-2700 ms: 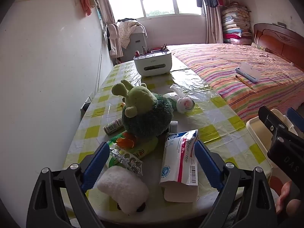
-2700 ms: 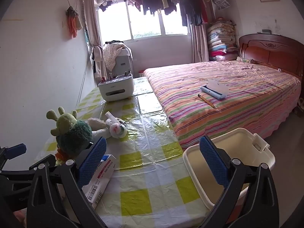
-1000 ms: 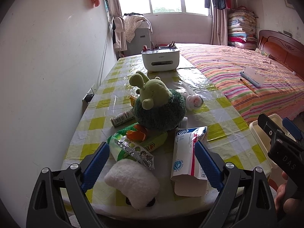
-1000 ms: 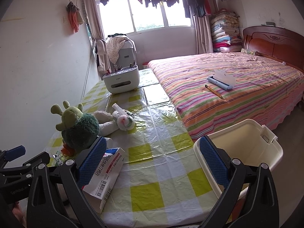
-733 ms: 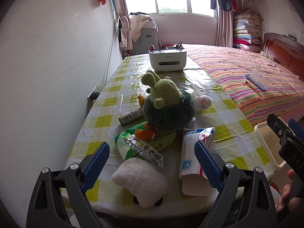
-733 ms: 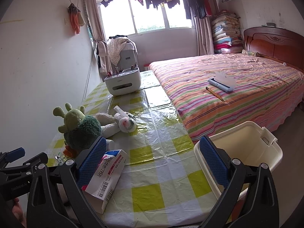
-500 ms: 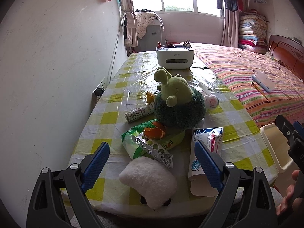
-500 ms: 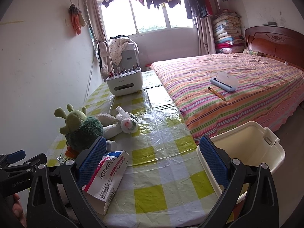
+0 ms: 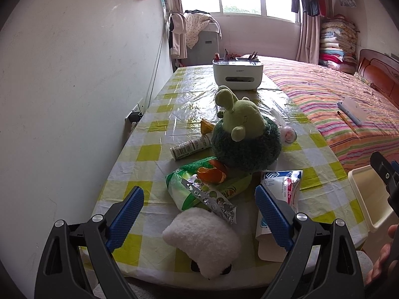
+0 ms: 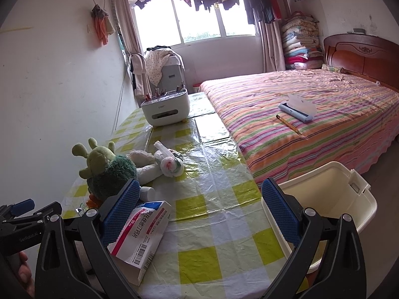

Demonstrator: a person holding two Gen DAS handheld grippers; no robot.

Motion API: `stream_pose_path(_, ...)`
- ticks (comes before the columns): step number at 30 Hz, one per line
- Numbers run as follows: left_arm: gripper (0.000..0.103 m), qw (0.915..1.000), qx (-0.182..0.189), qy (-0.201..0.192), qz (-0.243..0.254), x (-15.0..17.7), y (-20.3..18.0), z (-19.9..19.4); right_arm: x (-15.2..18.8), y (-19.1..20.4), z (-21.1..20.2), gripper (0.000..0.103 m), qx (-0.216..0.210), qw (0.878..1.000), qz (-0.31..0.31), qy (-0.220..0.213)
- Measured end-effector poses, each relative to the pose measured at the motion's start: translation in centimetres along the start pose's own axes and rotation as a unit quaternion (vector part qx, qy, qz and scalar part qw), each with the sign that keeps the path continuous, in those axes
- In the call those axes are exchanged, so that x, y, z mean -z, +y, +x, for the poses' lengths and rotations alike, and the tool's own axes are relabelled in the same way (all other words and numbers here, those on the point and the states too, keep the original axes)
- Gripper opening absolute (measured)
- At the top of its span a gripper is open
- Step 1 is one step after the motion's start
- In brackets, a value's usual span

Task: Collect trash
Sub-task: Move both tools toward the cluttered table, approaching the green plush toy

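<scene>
Trash lies at the near end of the checked table [image 10: 212, 172]: a green wrapper [image 9: 184, 186], orange peel [image 9: 212, 174], a silver blister pack [image 9: 212, 200] and a red-and-white medicine box [image 9: 283, 189] [image 10: 142, 229]. My left gripper [image 9: 199, 194] is open, just short of the table edge, with the wrapper and blister pack ahead between its fingers. My right gripper [image 10: 200, 186] is open too, hovering over the table's near right corner. Its left finger is close to the medicine box. A cream bin [image 10: 331, 194] stands on the floor to the right.
A green plush toy [image 9: 244, 137], a white plush [image 9: 202, 236], a white doll [image 10: 162, 164], a lying tube [image 9: 190, 147] and a small white bottle [image 10: 147, 193] share the table. A white organiser [image 9: 238, 77] stands at the far end. A striped bed [image 10: 299, 124] runs along the right.
Both views have drawn back and risen a little, and the left view has swung left, so the table items sit further right in it. Both grippers stay open, holding nothing.
</scene>
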State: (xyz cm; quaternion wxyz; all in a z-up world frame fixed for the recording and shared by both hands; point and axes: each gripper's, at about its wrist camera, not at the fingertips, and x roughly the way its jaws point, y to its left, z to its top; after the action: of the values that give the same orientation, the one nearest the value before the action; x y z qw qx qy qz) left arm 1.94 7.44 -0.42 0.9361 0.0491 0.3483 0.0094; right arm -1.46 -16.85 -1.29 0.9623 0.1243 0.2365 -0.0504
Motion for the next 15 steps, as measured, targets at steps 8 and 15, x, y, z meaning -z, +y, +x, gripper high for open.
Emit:
stream_pose_path(8,0.088,0.9999,0.001,0.005,-0.012,0.0,0.8,0.2,0.2,0.2,0.1,0.097,-0.004,1.000,0.000,0.002)
stream_pose_path(15,0.088,0.9997,0.002,0.004,-0.022,-0.1,1.9,-0.1,0.2,0.4,0.3,0.097,-0.010,1.000,0.002,0.010)
